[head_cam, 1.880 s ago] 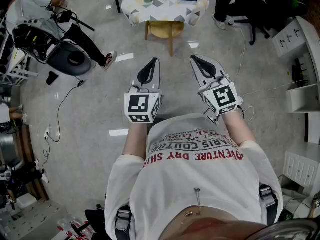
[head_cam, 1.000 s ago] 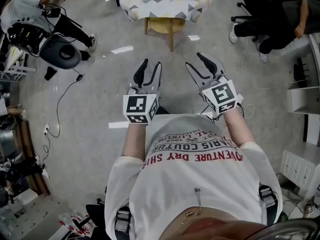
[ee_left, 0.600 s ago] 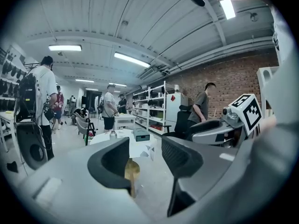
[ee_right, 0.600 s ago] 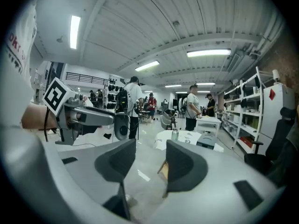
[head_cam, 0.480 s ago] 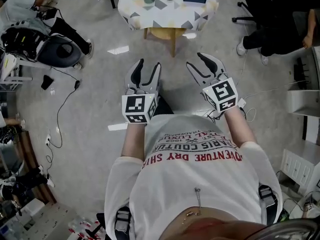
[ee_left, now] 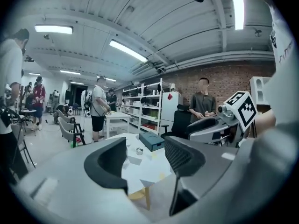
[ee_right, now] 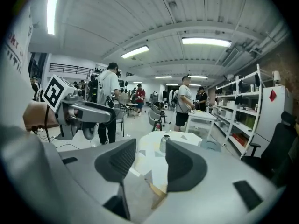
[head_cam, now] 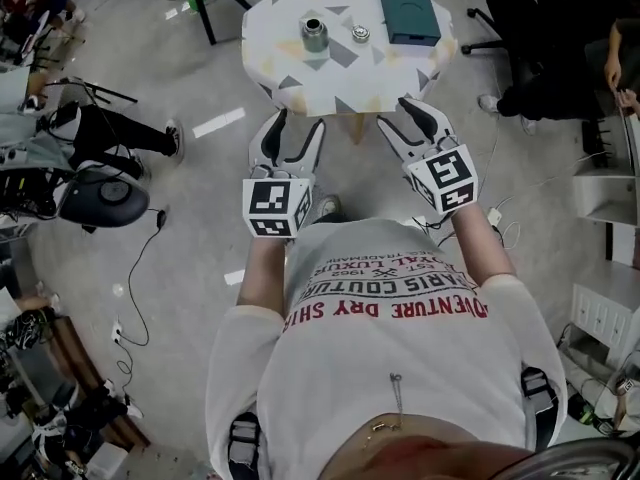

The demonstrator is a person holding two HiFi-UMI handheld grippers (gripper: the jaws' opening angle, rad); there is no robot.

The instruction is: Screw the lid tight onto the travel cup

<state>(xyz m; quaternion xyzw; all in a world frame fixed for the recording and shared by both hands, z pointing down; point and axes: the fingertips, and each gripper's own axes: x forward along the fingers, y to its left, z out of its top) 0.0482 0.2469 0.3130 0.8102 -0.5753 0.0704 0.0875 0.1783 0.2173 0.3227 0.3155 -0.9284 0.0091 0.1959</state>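
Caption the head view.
Empty left gripper, just opened wider, and open right gripper face round patterned table with metal travel cup, silver lid, teal box.

White table point(head_cam: 400, 68) patterned with grey triangles holds teal box point(head_cam: 408, 11).

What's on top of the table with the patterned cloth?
An open travel cup, a small lid lying apart from it, and a closed teal box. The box's contents are hidden.
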